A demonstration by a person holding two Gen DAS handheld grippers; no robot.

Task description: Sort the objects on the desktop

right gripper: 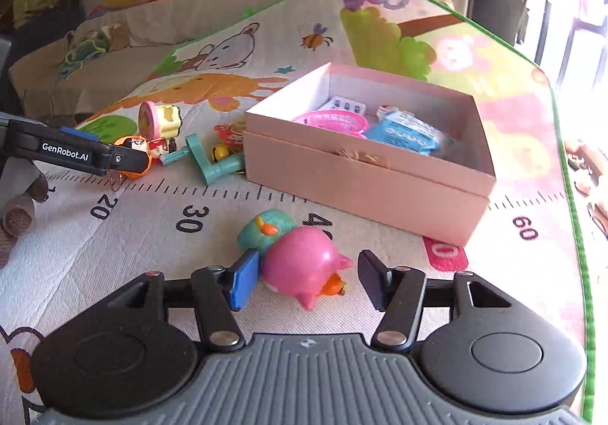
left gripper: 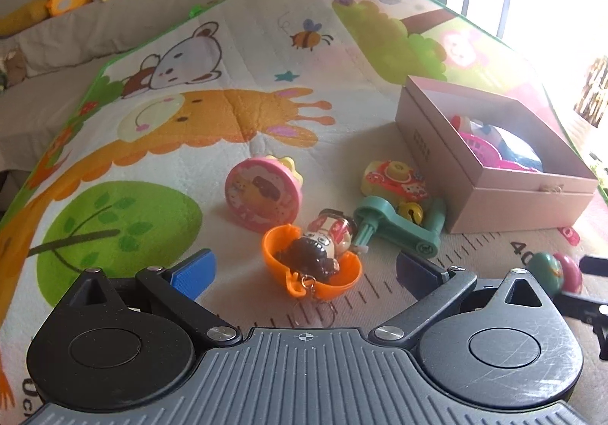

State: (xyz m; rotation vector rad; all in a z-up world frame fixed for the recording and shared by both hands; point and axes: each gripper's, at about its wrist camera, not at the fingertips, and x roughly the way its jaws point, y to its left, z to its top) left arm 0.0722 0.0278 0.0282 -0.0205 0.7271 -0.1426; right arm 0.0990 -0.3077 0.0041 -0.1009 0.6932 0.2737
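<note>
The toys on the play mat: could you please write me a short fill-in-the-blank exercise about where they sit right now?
1. The doll lies in an open half shell coloured ____.
2. The pink toy lies between the right gripper's ____ jaws.
3. The blue packet lies inside the pink ____.
4. The pink toy rests against a ____ toy on the mat.

Missing words: orange; open; box; teal

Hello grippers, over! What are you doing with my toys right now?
Left gripper open around the orange capsule toy. Right gripper open around the pink pig toy, not clamped. Pink box ahead, partly filled. Nothing blocking.
</note>
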